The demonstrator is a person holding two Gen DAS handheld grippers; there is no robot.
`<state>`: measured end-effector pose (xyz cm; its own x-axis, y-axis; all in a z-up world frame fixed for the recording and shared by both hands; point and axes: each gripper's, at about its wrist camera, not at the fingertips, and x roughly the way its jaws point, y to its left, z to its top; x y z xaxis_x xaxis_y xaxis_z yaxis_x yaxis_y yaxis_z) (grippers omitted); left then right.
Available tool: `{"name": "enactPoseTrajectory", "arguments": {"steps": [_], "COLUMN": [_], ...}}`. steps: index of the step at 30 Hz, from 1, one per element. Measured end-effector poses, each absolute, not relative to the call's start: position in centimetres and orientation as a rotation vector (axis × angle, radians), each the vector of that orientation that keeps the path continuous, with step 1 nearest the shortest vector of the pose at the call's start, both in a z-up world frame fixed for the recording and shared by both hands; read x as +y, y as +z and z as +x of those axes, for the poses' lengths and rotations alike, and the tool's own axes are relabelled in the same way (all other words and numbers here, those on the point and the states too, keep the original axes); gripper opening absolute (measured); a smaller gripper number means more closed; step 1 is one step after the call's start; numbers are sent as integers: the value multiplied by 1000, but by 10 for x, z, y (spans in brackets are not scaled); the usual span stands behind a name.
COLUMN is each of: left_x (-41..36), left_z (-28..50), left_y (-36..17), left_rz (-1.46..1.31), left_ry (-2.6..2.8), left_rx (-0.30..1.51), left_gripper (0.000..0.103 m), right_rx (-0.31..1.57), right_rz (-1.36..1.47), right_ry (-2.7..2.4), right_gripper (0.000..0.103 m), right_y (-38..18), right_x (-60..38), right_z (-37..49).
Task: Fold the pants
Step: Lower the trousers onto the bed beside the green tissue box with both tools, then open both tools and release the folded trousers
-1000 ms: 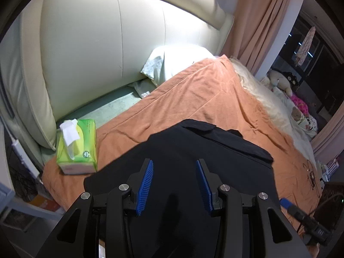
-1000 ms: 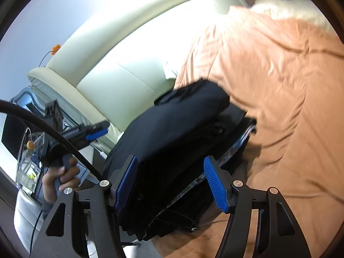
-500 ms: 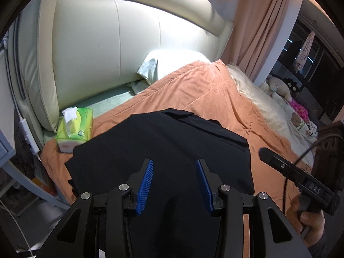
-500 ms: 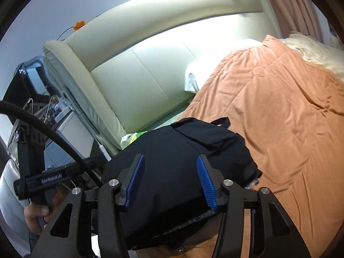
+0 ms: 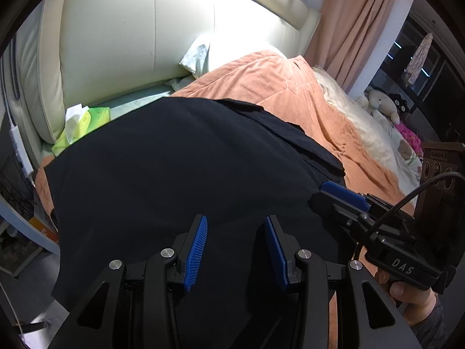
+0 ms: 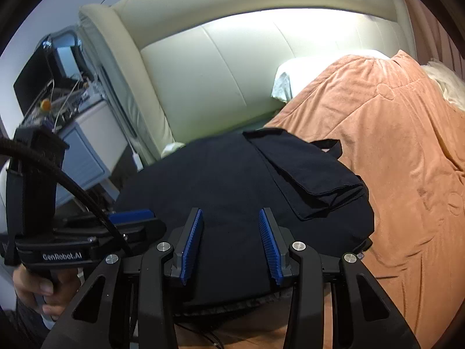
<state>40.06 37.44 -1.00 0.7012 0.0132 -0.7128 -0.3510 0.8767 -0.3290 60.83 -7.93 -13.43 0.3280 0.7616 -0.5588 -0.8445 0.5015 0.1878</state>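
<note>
Folded black cloth pants (image 6: 232,186) lay on orange bedspread (image 6: 407,151), long axis unclear, waistband toward cream headboard (image 6: 221,67). Left tool (image 5: 236,244) part-open, empty; right tool (image 6: 231,238) closing, gripping nothing.

Left gripper (image 5: 235,250): pointing steeply down, jaws part open, blue pads facing each other, nothing pinched between them. Same tool seen from right wrist view at nine o'clock, fingers level, pointing toward three o'clock. Left hand (image 6: 40,288) wrapped round its handle at eight o'clock, cable arching over.

Right gripper (image 6: 231,245): angled down, jaws closing now, pads clear, no grip. From left wrist view, sits at four o'clock, tip toward ten o'clock. Right hand (image 5: 412,296) clasping handle, grey sleeve at wrist.
</note>
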Motion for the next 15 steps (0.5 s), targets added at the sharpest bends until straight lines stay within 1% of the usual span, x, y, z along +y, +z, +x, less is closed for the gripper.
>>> {"name": "enactPoseTrajectory", "arguments": {"steps": [9, 15], "left_x": [357, 348], "left_z": [384, 368], "left_y": [-14, -2], "left_rz": [-463, -464], "left_ry": [219, 212], "left_rx": [804, 811], "left_gripper": [44, 44], "right_rx": [672, 709], "right_rz": [-170, -161], "right_ry": [1016, 976], "right_gripper": [39, 39], "right_y": [-141, -130], "right_x": [-96, -105], "right_z": [591, 579]}}
